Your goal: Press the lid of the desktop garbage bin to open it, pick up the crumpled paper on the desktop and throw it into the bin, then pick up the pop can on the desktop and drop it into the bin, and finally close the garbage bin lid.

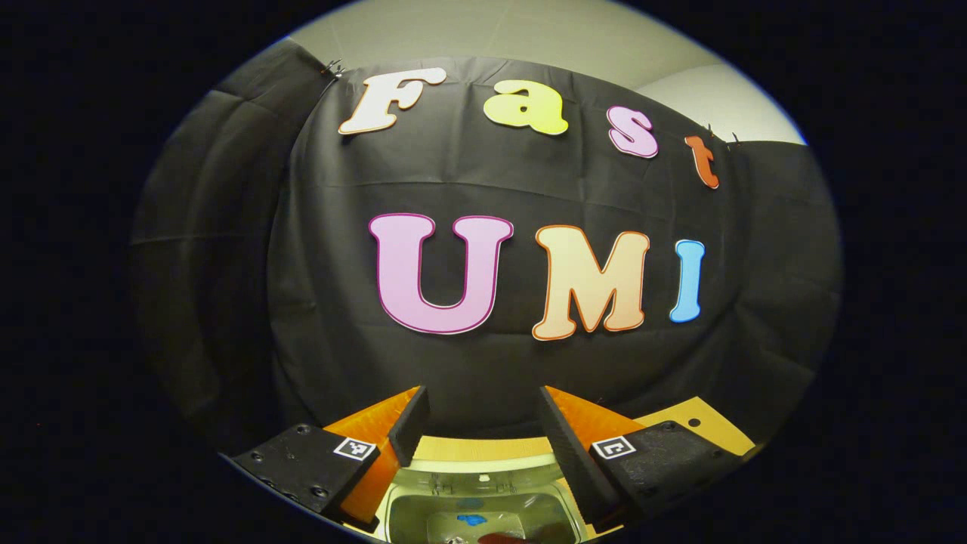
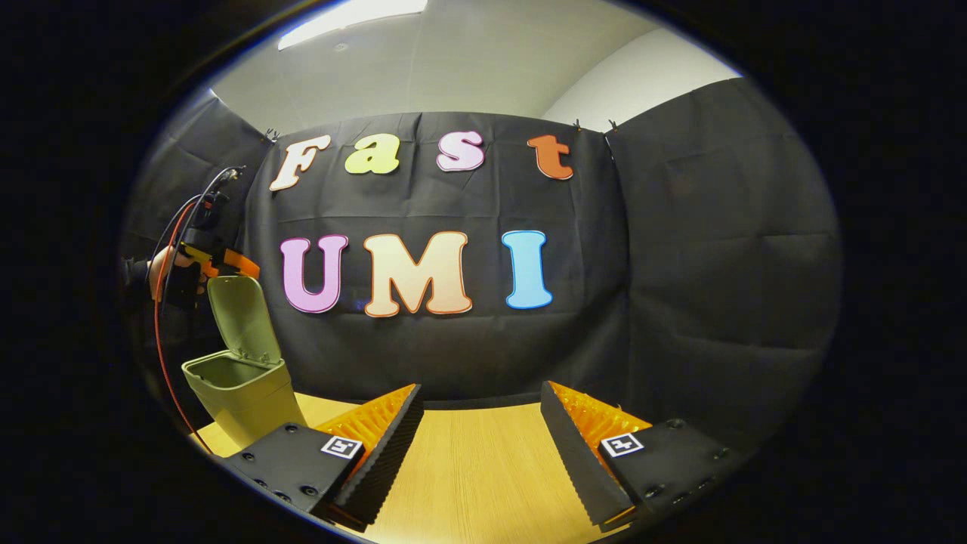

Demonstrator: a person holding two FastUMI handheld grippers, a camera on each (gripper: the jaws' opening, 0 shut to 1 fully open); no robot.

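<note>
In the left gripper view my left gripper (image 1: 483, 397) stands open with nothing between its fingers, right above the open green garbage bin (image 1: 483, 483). Down inside the bin lie a blue patch (image 1: 472, 519), a red object (image 1: 502, 538) and a small pale bit; I cannot tell what they are. In the right gripper view the bin (image 2: 242, 393) stands at the left of the wooden table (image 2: 476, 468), its lid (image 2: 240, 313) raised upright. A hand (image 2: 162, 272) holds the left gripper (image 2: 227, 263) above the lid's top edge. My right gripper (image 2: 481, 389) hangs open over bare tabletop.
The black cloth wall closes the booth behind and to the right of the table. Cables (image 2: 162, 302) hang from the left gripper down past the bin's left side. The table's far right corner (image 1: 702, 423) shows beyond the bin.
</note>
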